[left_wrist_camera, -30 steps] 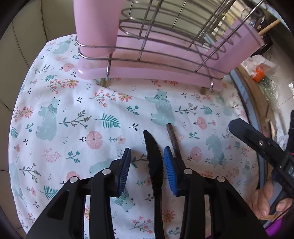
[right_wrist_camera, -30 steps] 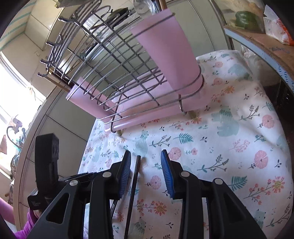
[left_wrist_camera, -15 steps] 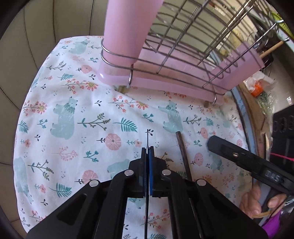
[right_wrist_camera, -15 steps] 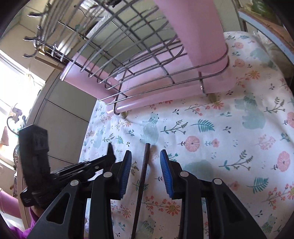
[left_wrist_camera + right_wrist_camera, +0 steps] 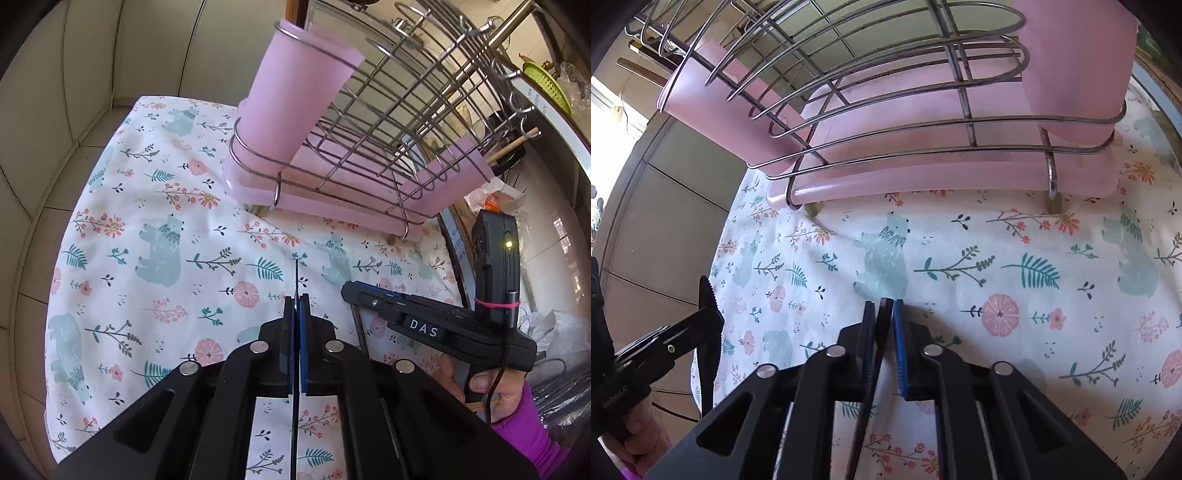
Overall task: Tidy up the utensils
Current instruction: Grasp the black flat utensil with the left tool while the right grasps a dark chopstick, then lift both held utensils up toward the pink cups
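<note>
In the left wrist view, the left gripper had its blue pads pressed together on a black knife, seen edge-on, its thin tip jutting forward above the floral tablecloth. Ahead stood a wire dish rack on a pink drip tray, with a pink utensil cup at its near corner. To the right, the right gripper reached low over the cloth.

In the right wrist view, the right gripper was clamped on a dark chopstick running back between its pads, over the tablecloth. At left, the serrated black knife stood in the left gripper. The rack filled the top.
</note>
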Demonstrator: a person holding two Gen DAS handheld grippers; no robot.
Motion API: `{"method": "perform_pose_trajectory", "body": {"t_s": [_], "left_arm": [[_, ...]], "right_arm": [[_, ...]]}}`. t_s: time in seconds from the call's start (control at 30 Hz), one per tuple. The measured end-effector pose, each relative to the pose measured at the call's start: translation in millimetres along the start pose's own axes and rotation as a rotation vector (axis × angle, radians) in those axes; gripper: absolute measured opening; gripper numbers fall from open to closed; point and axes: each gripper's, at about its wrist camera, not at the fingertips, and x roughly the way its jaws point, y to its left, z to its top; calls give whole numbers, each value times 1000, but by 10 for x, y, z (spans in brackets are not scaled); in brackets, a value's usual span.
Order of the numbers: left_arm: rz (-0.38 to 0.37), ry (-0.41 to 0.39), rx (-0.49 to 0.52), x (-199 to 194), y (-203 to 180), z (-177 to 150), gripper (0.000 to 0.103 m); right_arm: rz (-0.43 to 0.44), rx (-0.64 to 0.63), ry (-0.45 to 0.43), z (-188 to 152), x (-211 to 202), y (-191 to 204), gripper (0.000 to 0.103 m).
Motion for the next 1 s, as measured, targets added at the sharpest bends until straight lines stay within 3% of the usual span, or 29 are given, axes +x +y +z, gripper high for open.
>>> {"method": "perform_pose_trajectory", "body": {"t_s": [0.13,0.37,0.7,1.0], "left_arm": [[-19,-28,-19,-53,24,-12,1],[-27,-118,-14,-198,-2,-4,1],[-3,-262,-4,-433,-89,90,1],[18,-372,28,-718,-219,211,1]], "right_arm": [[47,31,-34,-16,-89,-88,8],[110,50,-195,-50,-490,-160,7],[71,-36,-479,-156,-1212,-57,7],[67,-33,-660,-128,-1798,-168,7]]}}
